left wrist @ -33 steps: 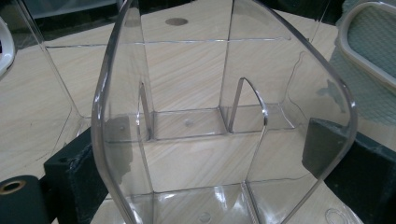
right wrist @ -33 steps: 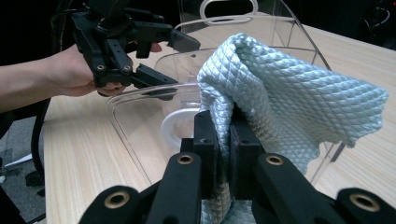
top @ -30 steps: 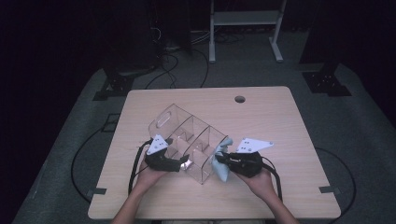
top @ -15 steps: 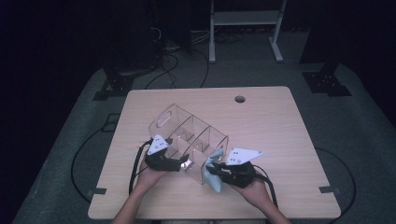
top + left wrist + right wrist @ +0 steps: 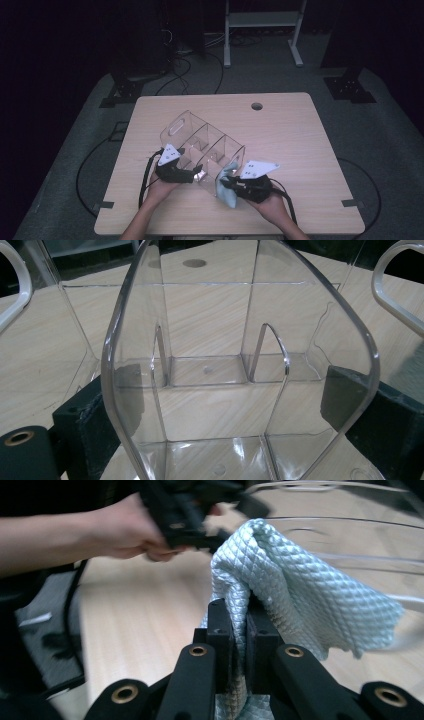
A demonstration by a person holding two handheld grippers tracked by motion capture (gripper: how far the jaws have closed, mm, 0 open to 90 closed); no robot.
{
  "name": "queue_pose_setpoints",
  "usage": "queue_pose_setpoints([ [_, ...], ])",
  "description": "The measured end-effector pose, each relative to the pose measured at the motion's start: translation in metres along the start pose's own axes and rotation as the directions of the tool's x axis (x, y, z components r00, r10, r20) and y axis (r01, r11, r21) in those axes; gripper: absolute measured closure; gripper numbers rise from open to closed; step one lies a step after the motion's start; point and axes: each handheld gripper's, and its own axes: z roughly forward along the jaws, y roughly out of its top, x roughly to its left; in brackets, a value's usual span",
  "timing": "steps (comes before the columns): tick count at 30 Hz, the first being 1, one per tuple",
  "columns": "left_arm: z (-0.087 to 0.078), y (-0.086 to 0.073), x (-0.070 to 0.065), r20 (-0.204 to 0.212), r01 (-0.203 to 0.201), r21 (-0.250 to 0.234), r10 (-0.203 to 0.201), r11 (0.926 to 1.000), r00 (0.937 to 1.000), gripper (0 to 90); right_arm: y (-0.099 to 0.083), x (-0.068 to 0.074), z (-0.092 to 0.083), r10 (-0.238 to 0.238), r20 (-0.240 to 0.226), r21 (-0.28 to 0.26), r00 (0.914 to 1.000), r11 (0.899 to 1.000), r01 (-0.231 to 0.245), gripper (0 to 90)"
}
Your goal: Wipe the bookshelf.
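Note:
A clear plastic organiser (image 5: 200, 142) with several compartments and a handle cut-out sits tilted on the wooden table (image 5: 290, 135). My left gripper (image 5: 194, 176) clamps its near end. In the left gripper view the jaws stand wide on either side of the organiser's (image 5: 240, 340) rounded end wall, with the left gripper (image 5: 215, 415) looking in at the dividers. My right gripper (image 5: 226, 186) is shut on a pale blue quilted cloth (image 5: 226, 199) that touches the organiser's near right corner. In the right gripper view the cloth (image 5: 300, 580) bunches up from the right gripper (image 5: 240, 625) against the clear rim.
A round cable hole (image 5: 257, 106) lies near the table's far edge. A white metal frame (image 5: 260, 20) and cables stand on the dark floor beyond. The other hand (image 5: 115, 535) with its gripper shows blurred beyond the cloth in the right gripper view.
My right gripper has carried the cloth leftward and nearer, from the organiser's right side to its near corner. The left gripper and the organiser have stayed put.

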Motion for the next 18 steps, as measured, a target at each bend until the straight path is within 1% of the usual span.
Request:
queue_pose_setpoints([
  [2, 0.001, 0.0, 0.0, -0.002, 0.003, -0.003, -0.003, 1.0, 1.0, 6.0, -0.003, -0.008, -0.002, 0.029, 0.008, -0.01, 0.9995, 1.0, -0.029, 83.3],
  [4, 0.001, 0.0, 0.0, -0.004, 0.009, -0.01, -0.009, 0.9999, 1.0, 5.9, -0.005, -0.007, 0.0, 0.05, 0.009, -0.014, 0.9987, 0.999, -0.05, 83.3],
  [5, 0.001, -0.001, 0.0, -0.003, 0.011, -0.012, -0.011, 0.9999, 0.9999, 5.9, -0.004, -0.004, 0.002, 0.036, 0.012, -0.004, 0.9993, 0.999, -0.036, 83.3],
  [7, 0.001, -0.001, 0.001, -0.004, 0.009, -0.007, -0.009, 0.9999, 1.0, 5.9, -0.002, 0.008, 0.007, 0.009, -0.013, 0.008, 0.9999, 1.0, -0.009, 83.3],
  [9, -0.001, -0.002, 0.003, -0.003, 0.013, -0.007, -0.013, 0.9999, 0.9999, 6.1, -0.001, 0.015, 0.011, -0.02, -0.019, 0.014, 0.9996, 1.0, 0.02, 83.2],
  [11, -0.001, -0.001, 0.002, -0.002, 0.01, -0.003, -0.01, 1.0, 1.0, 6.2, 0.0, 0.012, 0.01, -0.019, -0.024, 0.017, 0.9995, 1.0, 0.02, 83.3],
  [15, 0.0, 0.0, 0.001, -0.004, 0.003, -0.003, -0.003, 1.0, 1.0, 6.3, -0.003, -0.003, 0.003, 0.004, 0.022, 0.017, 0.9998, 1.0, -0.004, 83.4],
  [16, 0.001, -0.001, 0.001, -0.003, 0.005, -0.007, -0.005, 1.0, 1.0, 6.3, -0.004, -0.006, 0.001, 0.012, 0.033, 0.014, 0.9994, 1.0, -0.012, 83.3],
  [18, 0.001, -0.001, 0.001, -0.005, 0.009, -0.007, -0.009, 0.9999, 0.9999, 6.2, -0.005, -0.006, 0.002, 0.017, 0.036, 0.011, 0.9992, 1.0, -0.018, 83.3],
])
